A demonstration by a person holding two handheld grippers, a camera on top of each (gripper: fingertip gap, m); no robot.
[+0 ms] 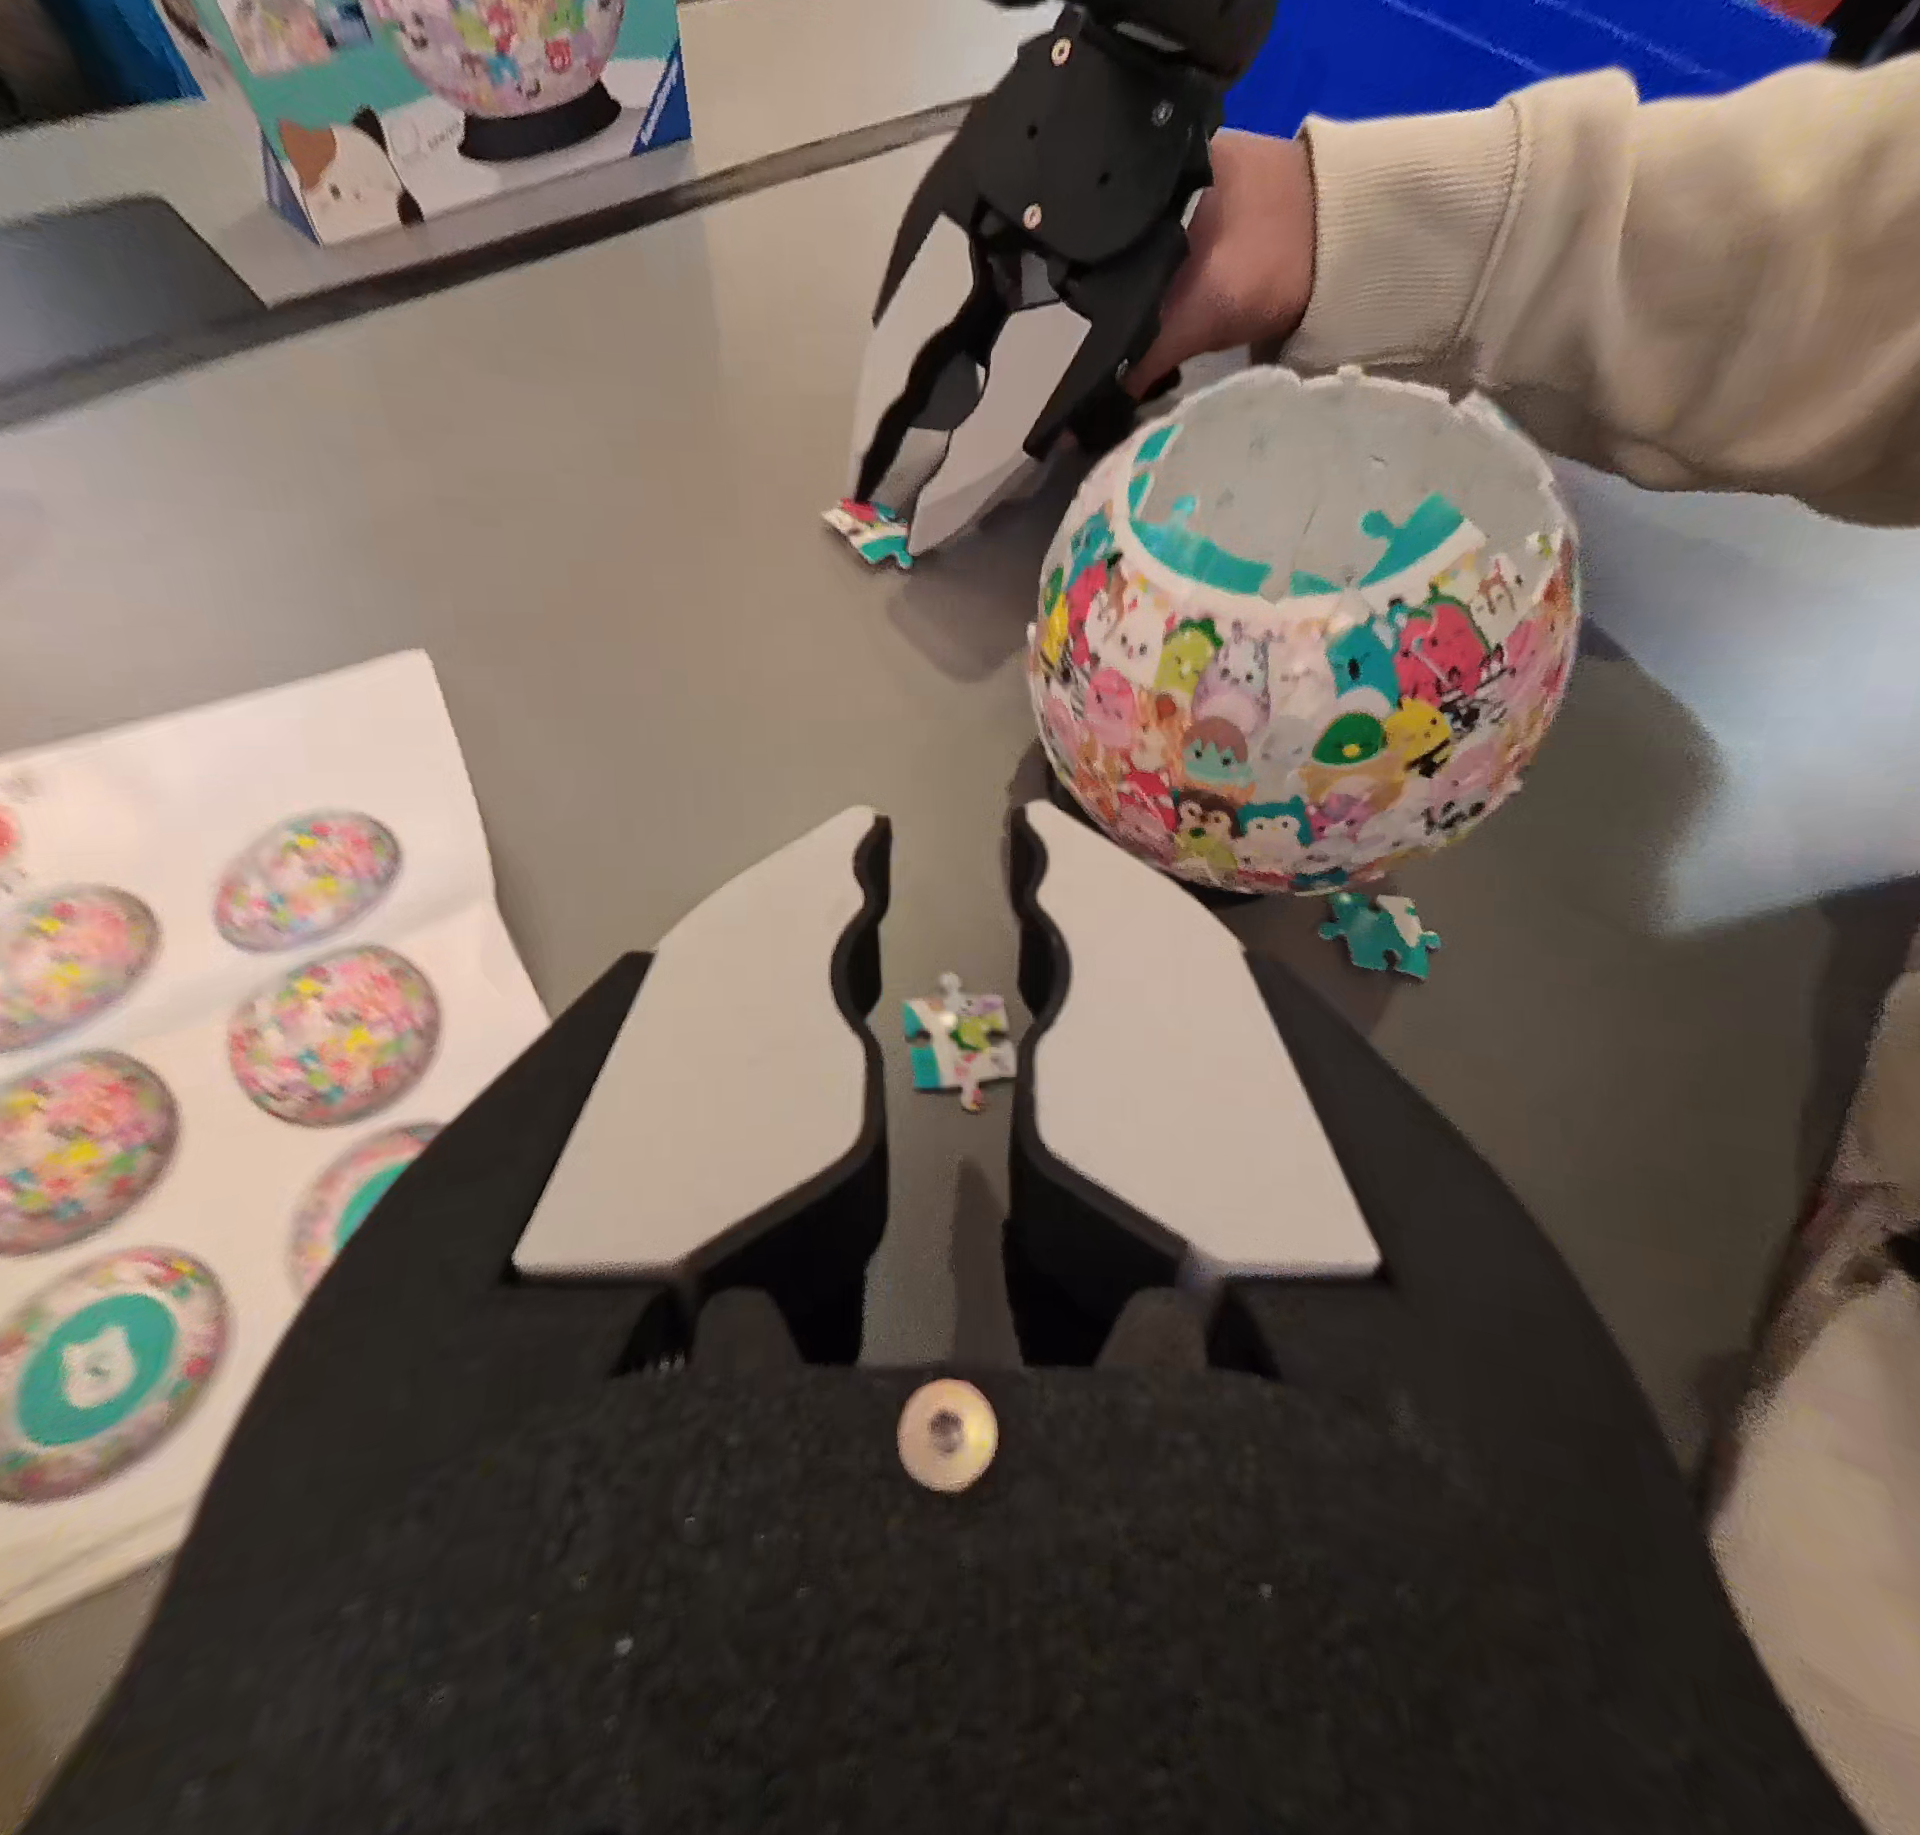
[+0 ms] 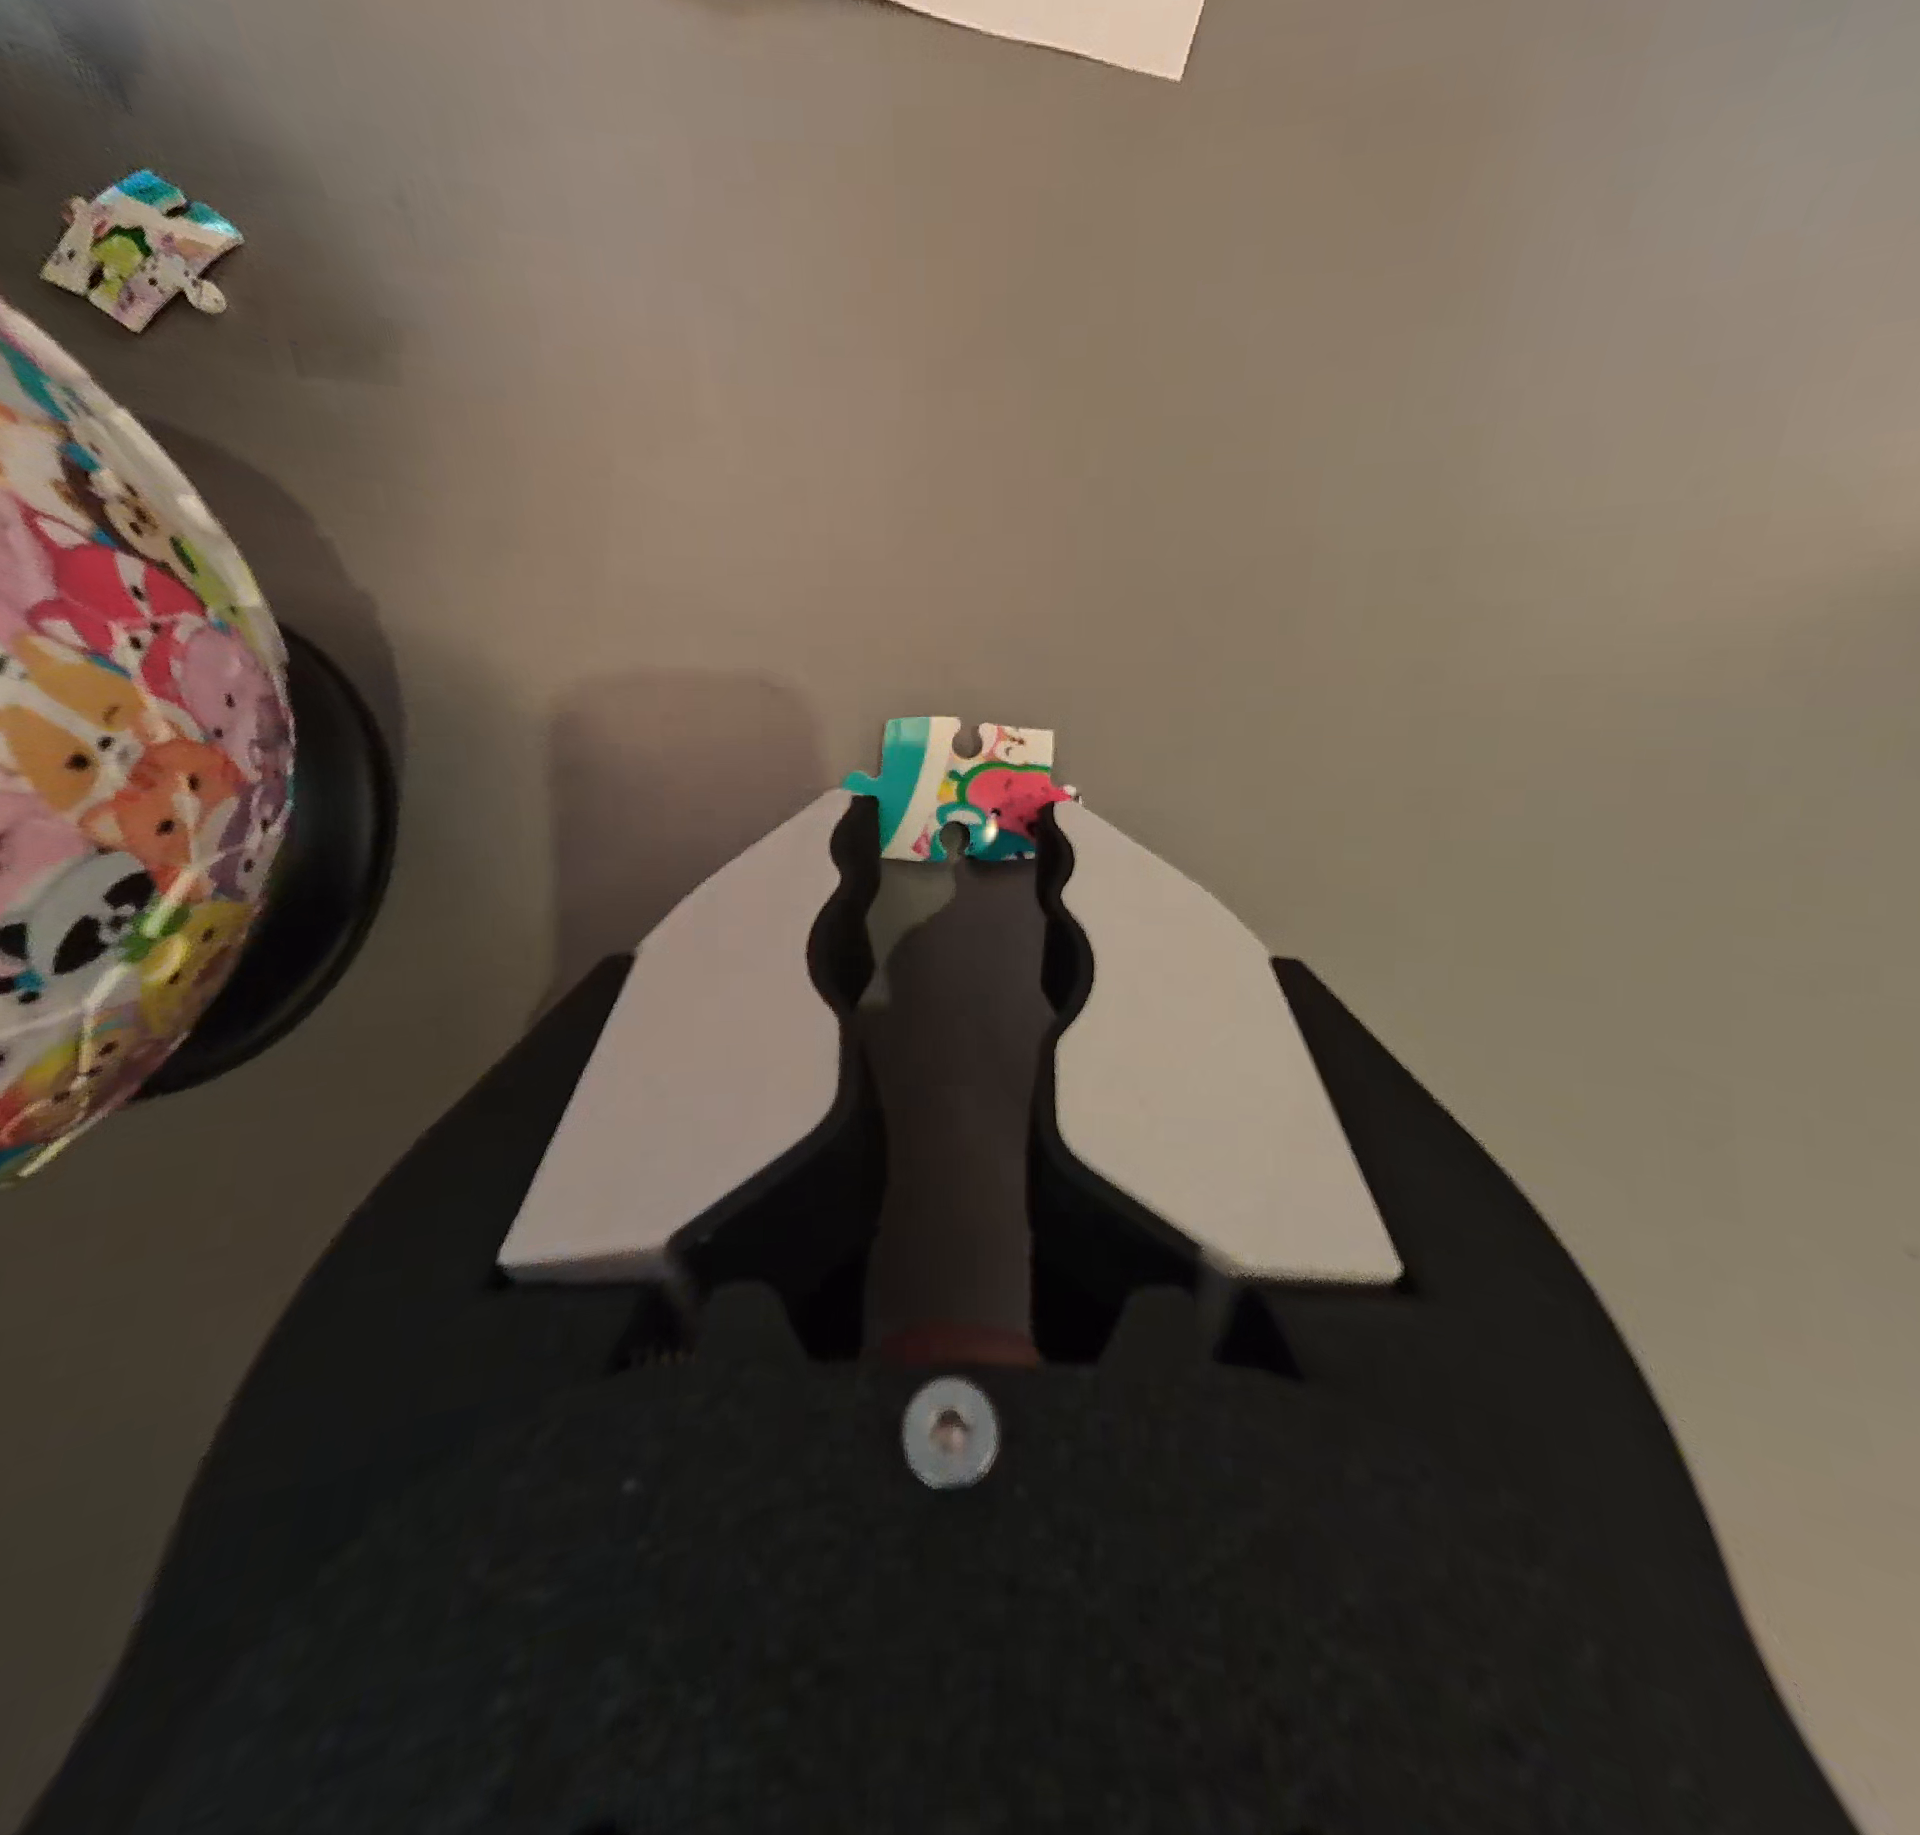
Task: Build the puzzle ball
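— Where is the ball?

— The half-built, open-topped colourful puzzle ball (image 1: 1304, 642) sits on its black stand on the grey table (image 1: 623, 497).

— Your jaws?

— My right gripper (image 2: 956, 809) pinches a teal-and-pink puzzle piece (image 2: 966, 783). My left gripper (image 1: 948, 829) hangs slightly parted, empty, above a loose white-and-teal piece (image 1: 958, 1039).

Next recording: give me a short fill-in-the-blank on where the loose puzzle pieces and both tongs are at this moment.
1. The half-built, multicoloured puzzle ball is open at the ____.
2. The right tongs have their tips at a loose teal-and-pink puzzle piece lying on the grey ____.
3. The left tongs hover over a small green-and-white piece with nothing ____ their fingers.
4. The printed sheet shows pictures of ____.

Missing: top; table; between; balls
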